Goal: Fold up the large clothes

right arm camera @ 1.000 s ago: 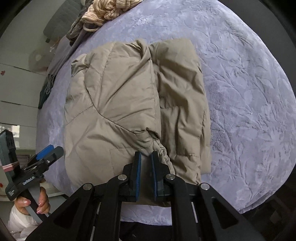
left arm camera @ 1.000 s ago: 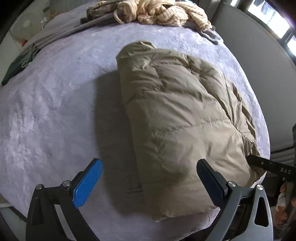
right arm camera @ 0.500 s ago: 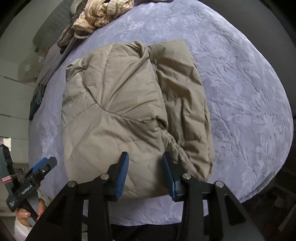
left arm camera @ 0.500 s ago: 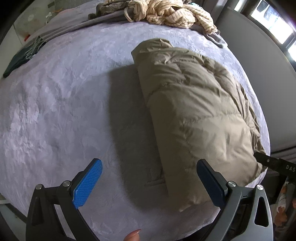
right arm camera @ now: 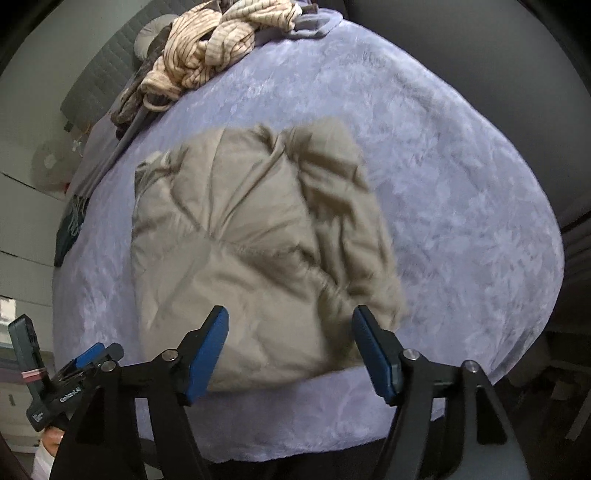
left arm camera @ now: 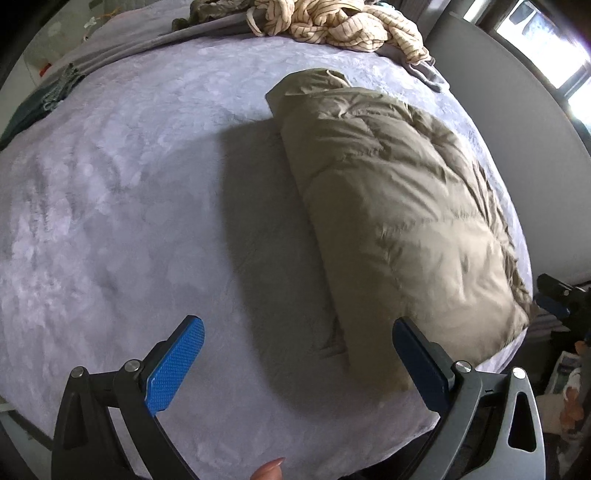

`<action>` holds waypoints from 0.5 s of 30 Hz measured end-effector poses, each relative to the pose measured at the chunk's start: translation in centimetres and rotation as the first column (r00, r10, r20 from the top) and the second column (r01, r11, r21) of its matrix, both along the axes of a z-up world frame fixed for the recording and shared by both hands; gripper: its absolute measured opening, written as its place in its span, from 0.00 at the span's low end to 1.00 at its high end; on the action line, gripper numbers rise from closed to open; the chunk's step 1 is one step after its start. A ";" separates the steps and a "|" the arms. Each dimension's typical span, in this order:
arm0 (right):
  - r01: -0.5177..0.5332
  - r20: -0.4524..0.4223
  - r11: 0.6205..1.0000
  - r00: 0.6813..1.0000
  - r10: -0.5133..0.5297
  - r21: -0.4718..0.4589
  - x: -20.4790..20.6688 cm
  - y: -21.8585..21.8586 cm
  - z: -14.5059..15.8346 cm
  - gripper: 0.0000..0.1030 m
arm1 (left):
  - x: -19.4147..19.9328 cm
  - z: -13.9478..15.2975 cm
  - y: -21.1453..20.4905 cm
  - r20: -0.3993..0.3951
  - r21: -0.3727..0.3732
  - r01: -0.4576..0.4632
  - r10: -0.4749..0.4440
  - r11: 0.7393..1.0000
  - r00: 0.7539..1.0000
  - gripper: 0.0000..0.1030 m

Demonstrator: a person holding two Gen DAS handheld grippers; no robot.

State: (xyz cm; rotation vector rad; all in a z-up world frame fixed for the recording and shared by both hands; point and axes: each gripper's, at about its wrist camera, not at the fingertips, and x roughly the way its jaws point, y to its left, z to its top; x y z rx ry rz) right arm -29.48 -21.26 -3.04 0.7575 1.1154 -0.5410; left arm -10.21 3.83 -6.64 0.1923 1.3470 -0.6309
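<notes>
Right gripper (right arm camera: 290,354) jaws just opened wide, nothing between: sleeve dropped onto folded puffer jacket (right arm camera: 258,251). Left gripper (left arm camera: 299,365) wide open, empty, over bed (left arm camera: 110,203), w/ room for next fold.

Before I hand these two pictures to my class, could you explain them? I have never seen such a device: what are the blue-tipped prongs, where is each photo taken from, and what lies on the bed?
There is no robot here. A person holds a two-finger gripper in each hand, each carrying a wide-angle camera looking along its fingers.

One picture looks past the left gripper, the other past the right gripper. The prongs are their fingers, with blue pads.

A folded tan puffer jacket lies on a lavender bedspread. A striped cream garment is heaped at the far end.

Nothing is held. Both grippers are open; the right one's jaws have just been opening, having let go of the jacket.
</notes>
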 end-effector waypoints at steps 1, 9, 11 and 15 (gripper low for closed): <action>0.002 0.007 1.000 1.000 -0.002 -0.006 0.0 -0.9 0.2 0.83 | 0.6 -0.3 -0.6 -0.018 -0.014 -0.006 0.005 1.000 1.000 0.99; 0.002 0.030 0.991 1.000 -0.006 0.133 1.4 -8.6 -2.8 0.85 | 4.6 -2.6 -3.9 -0.209 -0.132 -0.090 0.061 0.987 0.976 0.99; 0.002 0.044 0.980 0.999 -0.011 0.201 2.0 -10.6 -4.5 0.99 | 5.5 -3.6 -4.6 -0.247 -0.154 -0.100 0.060 0.983 0.967 0.99; 0.004 0.089 0.943 0.995 -0.036 0.332 3.1 -13.8 -8.2 1.00 | 7.2 -5.7 -5.4 -0.316 -0.213 -0.117 0.045 0.970 0.948 0.99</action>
